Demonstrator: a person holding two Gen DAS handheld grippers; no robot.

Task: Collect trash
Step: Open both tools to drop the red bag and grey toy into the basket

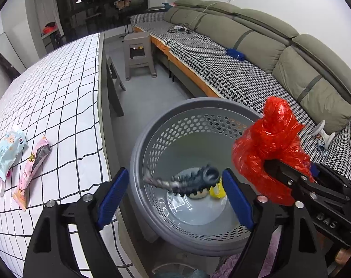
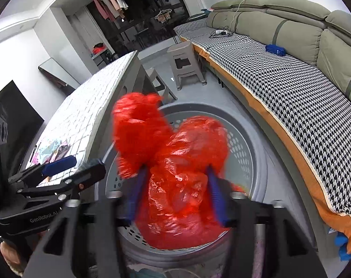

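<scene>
A grey perforated basket point(image 1: 221, 238) stands on the floor between the table and the sofa. My left gripper point(image 1: 175, 197) is open above it, and a dark crumpled piece of trash point(image 1: 189, 179) hangs blurred in the air between its fingers. A yellow item point(image 1: 218, 191) lies on the basket's bottom. My right gripper point(image 2: 175, 197) is shut on a crumpled red plastic bag point(image 2: 177, 185) and holds it over the basket point(image 2: 252, 162). The bag also shows in the left wrist view point(image 1: 268, 148). Snack wrappers point(image 1: 33, 162) lie on the table.
The table with a white grid cloth point(image 1: 59, 92) is on the left. A long sofa with a houndstooth cover point(image 1: 233, 74) runs along the right. A grey plastic stool point(image 1: 139, 54) stands on the floor beyond the basket.
</scene>
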